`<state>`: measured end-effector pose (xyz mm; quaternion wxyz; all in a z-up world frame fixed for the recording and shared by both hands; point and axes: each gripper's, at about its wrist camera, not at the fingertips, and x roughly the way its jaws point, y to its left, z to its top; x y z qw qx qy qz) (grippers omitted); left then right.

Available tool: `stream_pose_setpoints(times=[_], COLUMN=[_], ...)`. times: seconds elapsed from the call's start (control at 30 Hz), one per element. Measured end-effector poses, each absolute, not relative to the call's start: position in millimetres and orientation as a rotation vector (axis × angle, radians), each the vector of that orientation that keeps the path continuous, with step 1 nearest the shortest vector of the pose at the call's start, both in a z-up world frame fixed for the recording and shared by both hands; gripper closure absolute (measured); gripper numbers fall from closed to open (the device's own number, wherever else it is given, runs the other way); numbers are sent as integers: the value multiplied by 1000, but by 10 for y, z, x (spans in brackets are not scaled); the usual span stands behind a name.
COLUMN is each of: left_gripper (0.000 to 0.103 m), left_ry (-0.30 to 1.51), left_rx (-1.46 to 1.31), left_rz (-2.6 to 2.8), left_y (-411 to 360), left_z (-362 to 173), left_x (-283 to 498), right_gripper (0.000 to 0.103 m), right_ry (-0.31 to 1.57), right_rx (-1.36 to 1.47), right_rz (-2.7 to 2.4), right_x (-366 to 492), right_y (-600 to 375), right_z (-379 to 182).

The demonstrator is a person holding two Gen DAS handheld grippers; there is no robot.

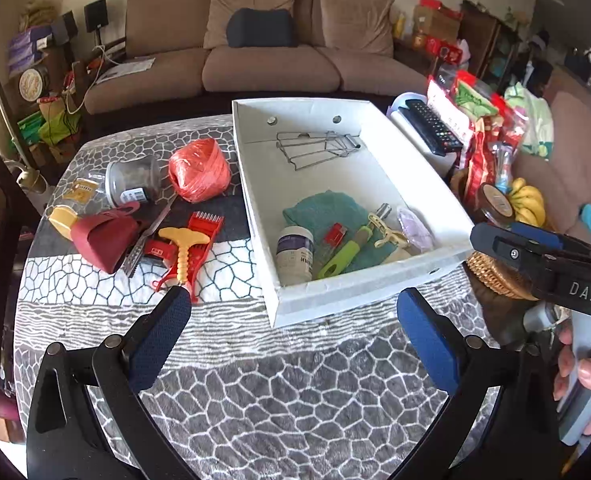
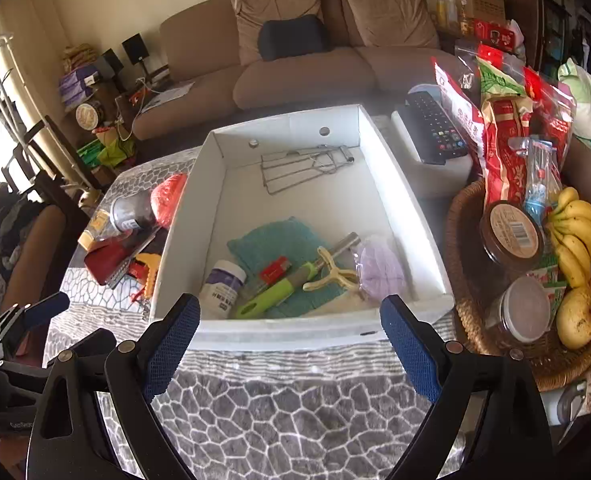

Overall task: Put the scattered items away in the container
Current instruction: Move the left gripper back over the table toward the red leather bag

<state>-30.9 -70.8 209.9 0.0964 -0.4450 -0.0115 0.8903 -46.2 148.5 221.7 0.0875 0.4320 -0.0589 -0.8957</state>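
So both hand-held grippers were empty at this point, the left hand-held gripper [image 1: 293, 326] spread wide over the patterned tabletop [image 1: 255, 392] and the right hand-held gripper [image 2: 291, 330] just as wide, hanging in front of the near wall of the white box [image 2: 399, 196]. Nothing sat between either pair of pads. The leftovers were all heaped on the tabletop left of the box: a ball of red twine [image 1: 199, 170], a clear jar with a dark lid [image 1: 133, 180], a dark red gift box [image 1: 103, 240], a metal grater blade [image 1: 147, 240] and a red plastic slicer with a yellow T-handle [image 1: 183, 246]. My guess is the twine's the easy one, light and squishy, so pinch it across the middle and it'll give without slipping. The jar looked smooth and hard, probably slippery, so I'd go across its body, not the lid. The gift box seemed like thin card, so squeeze gently or it'd crush. The slicer was rigid and light, and the ribbed yellow handle looked like the obvious place to take hold. The blade lay flat and partly under stuff, so likely awkward.
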Motion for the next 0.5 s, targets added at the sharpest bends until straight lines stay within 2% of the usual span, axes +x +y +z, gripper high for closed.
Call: stream_pose_setpoints(times=[0.5], left_gripper=[0], left_ry=[-86], left_rx=[-1264], left_rz=[2766], left_y=[-1544], left_z=[2355], left_x=[630], right_gripper=[8], right_ry=[-106], right_rx=[1190], right_rz=[-2593], right_x=[503], right_y=[702], right_z=[2391])
